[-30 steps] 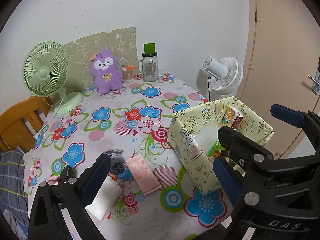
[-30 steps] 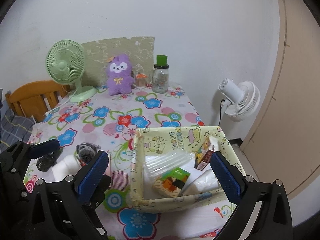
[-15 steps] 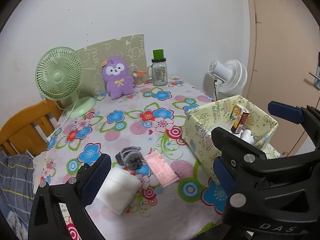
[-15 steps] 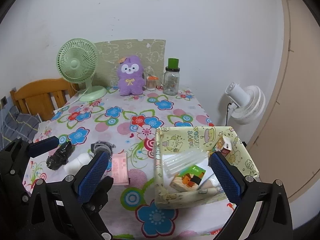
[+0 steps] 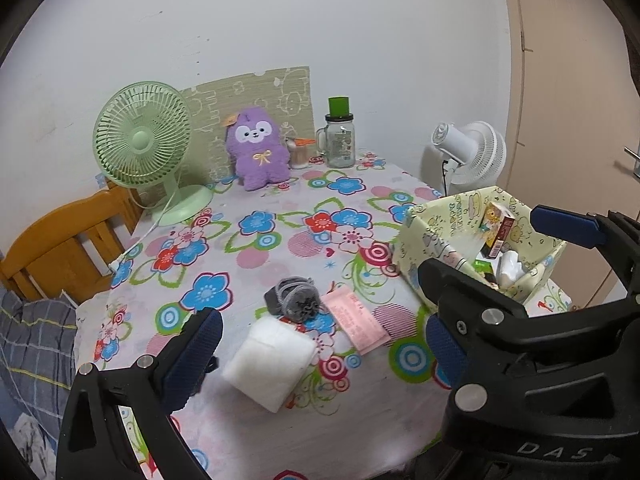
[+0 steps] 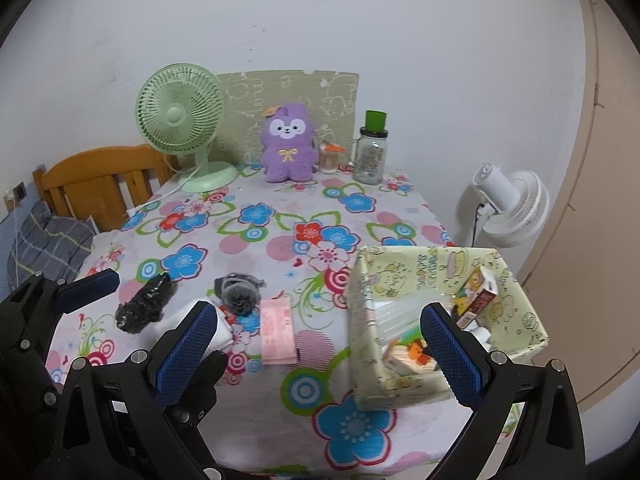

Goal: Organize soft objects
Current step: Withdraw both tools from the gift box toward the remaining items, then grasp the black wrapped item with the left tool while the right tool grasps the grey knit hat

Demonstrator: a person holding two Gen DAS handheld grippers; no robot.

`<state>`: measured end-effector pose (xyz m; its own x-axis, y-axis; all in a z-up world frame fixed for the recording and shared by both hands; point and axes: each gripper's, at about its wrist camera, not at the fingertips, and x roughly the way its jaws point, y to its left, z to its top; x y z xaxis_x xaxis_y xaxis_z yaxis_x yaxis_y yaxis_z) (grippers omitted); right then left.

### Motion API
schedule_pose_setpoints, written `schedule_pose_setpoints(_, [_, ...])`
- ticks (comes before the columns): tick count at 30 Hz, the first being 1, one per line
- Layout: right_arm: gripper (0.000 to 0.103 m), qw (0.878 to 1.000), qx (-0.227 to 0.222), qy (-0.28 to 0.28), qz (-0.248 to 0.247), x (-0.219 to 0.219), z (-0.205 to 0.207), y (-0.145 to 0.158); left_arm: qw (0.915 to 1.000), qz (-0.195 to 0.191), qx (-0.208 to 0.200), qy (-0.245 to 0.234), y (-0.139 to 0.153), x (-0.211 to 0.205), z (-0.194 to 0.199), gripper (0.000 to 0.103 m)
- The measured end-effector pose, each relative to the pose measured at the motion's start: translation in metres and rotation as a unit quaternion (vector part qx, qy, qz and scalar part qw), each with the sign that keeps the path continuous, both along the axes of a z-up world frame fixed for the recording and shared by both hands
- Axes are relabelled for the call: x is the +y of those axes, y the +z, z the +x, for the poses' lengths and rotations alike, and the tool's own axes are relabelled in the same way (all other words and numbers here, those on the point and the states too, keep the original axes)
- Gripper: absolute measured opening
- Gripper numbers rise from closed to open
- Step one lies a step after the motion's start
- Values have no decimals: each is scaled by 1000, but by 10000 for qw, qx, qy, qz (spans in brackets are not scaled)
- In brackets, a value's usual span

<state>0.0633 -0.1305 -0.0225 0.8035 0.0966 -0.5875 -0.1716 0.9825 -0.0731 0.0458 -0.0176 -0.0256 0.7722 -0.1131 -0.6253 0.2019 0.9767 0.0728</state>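
Moved: both grippers have pulled back and up from the table edge since a second ago, so I now see more of the flowered tablecloth (image 5: 280, 240) and its clutter.
Left gripper (image 5: 320, 344): jaws spread wide, holding nothing, hanging over the white pad (image 5: 270, 362).
Right gripper (image 6: 320, 344): also wide open and empty, near the yellow fabric box (image 6: 400, 280).
Soft things left out: white pad, grey bundle (image 5: 294, 296), pink packet (image 5: 356, 322) and black bundle (image 6: 144, 304), all near the front edge, beside the box.
Box: already holds several items.
Risk: I judge the pad may squash and slip from a shallow pinch; the two grippers sit close and could knock together, or nudge the soft-walled box off the corner.
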Motion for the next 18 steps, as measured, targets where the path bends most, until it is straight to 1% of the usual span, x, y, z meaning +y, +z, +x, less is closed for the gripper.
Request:
schedule_pose_setpoints(4, [102, 9999, 25, 102, 18, 10, 1, -2, 10000, -24, 30, 48, -3, 11, -1, 101])
schedule_pose_setpoints(11, [98, 9995, 120, 287, -5, 28, 5, -12, 9998, 10, 126, 128, -13, 25, 2, 101])
schedule_pose_setpoints(18, [98, 9989, 202, 429, -45, 43, 12, -25, 9996, 63, 217, 168, -26, 37, 9, 101])
